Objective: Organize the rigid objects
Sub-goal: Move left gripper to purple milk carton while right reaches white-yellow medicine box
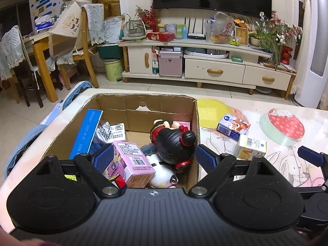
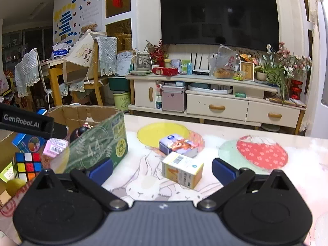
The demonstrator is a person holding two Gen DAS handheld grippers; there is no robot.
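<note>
A cardboard box (image 1: 195, 119) (image 2: 106, 143) stands on the table's left part. It holds a black-haired doll (image 1: 174, 141), a pink carton (image 1: 133, 162), a blue box (image 1: 87, 135), a white toy (image 1: 164, 174) and a colour cube (image 2: 27, 165). My left gripper (image 1: 154, 160) is open and empty above the box's near side. Two cartons lie on the table to the right: a yellow-white one (image 2: 181, 170) (image 1: 250, 147) and a blue one with a cartoon print (image 2: 178, 145) (image 1: 233, 126). My right gripper (image 2: 162, 169) is open and empty, just before the yellow-white carton.
The table (image 2: 266, 184) has a pastel cartoon cover and ends at its far edge in front of a TV cabinet (image 2: 215, 100). Chairs (image 1: 86, 47) and a dining table stand at the far left. The right gripper's finger (image 1: 311, 155) shows at the left wrist view's right edge.
</note>
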